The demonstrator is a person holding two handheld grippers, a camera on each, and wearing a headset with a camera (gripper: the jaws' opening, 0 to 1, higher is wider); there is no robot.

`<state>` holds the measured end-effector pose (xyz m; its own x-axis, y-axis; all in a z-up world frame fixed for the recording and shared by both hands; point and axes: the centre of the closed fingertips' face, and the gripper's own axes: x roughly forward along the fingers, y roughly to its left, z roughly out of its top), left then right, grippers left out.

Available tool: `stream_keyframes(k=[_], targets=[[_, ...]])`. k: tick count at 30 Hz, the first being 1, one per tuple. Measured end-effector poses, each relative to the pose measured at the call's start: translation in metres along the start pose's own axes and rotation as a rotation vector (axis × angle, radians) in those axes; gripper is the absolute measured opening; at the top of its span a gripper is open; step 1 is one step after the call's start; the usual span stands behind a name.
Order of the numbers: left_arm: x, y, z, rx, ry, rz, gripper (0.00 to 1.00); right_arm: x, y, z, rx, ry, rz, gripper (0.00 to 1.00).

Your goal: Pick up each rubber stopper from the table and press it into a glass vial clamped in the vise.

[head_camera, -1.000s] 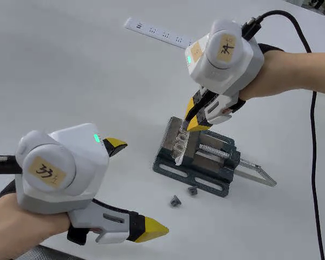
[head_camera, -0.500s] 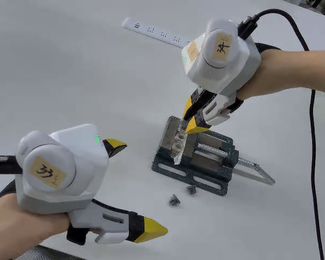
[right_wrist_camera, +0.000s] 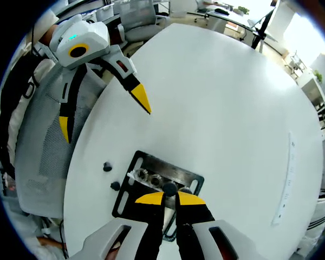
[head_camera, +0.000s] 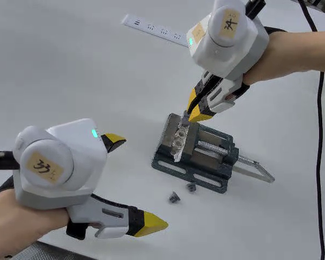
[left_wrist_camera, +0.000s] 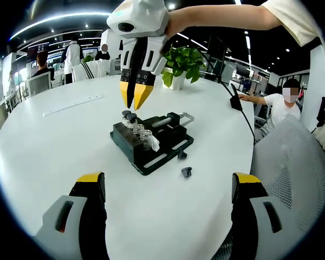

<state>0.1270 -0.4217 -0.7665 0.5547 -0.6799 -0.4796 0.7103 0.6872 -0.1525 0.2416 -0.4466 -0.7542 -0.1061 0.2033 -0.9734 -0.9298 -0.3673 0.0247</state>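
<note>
A dark vise (head_camera: 206,162) clamps a row of glass vials (head_camera: 179,142) mid-table. In the left gripper view two far vials carry dark stoppers (left_wrist_camera: 129,115). My right gripper (head_camera: 195,115) hangs just above that far end of the row, jaws shut with nothing held. In its own view a seated stopper (right_wrist_camera: 169,189) shows just beyond the right gripper (right_wrist_camera: 170,198). Two loose grey rubber stoppers (head_camera: 174,197) (head_camera: 192,187) lie on the table in front of the vise. My left gripper (head_camera: 134,182) stands open and empty at the near left, well short of the vise (left_wrist_camera: 151,143).
A white power strip (head_camera: 154,30) lies at the far side of the white table (head_camera: 70,76). A black cable (head_camera: 318,162) runs down the right side. A mesh chair (left_wrist_camera: 292,162) stands by the table edge; people sit in the office behind.
My right gripper has lifted a little up off the far vial. The left gripper has barely shifted.
</note>
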Motion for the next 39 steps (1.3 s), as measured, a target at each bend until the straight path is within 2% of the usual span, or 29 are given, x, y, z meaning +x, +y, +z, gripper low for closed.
stream_keyframes(k=[19, 29, 33, 39], targets=[[0.001, 0.0, -0.003, -0.012, 0.006, -0.002, 0.97, 0.012, 0.003, -0.001, -0.001, 0.017, 0.026, 0.0], [0.002, -0.002, -0.003, -0.012, 0.009, -0.008, 0.96, 0.009, 0.003, -0.001, -0.015, 0.031, 0.018, 0.0], [0.001, -0.001, -0.004, -0.016, 0.008, -0.006, 0.96, 0.01, 0.002, -0.002, 0.005, 0.022, 0.006, 0.0], [0.0, -0.001, -0.006, -0.023, 0.013, -0.007, 0.96, 0.012, 0.0, -0.003, 0.043, 0.012, 0.022, 0.0]])
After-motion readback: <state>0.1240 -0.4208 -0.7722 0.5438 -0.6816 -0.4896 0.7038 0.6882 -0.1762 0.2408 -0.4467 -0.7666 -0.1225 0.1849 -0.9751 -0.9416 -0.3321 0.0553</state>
